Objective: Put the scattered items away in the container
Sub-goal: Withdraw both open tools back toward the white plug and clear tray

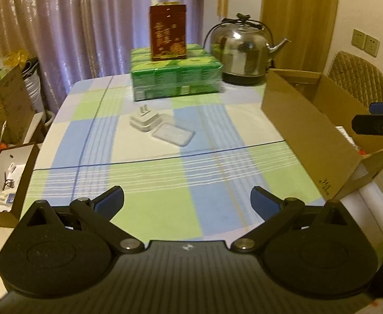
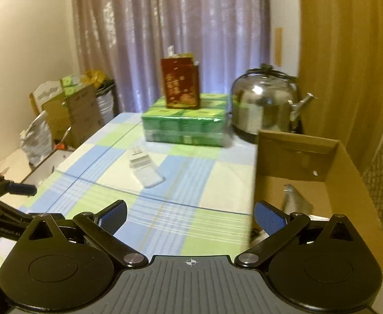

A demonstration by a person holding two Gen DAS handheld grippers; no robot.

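While both tools gape, 1 charger (image 1: pixel 146 120) and 1 case (image 1: pixel 174 135) touch.

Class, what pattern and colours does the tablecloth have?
The tablecloth is checked in blue, light green and white with thin stripes, clearest in the left wrist view.

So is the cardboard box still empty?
No. The cardboard box already holds a few small items on its floor; they are too blurred to identify.
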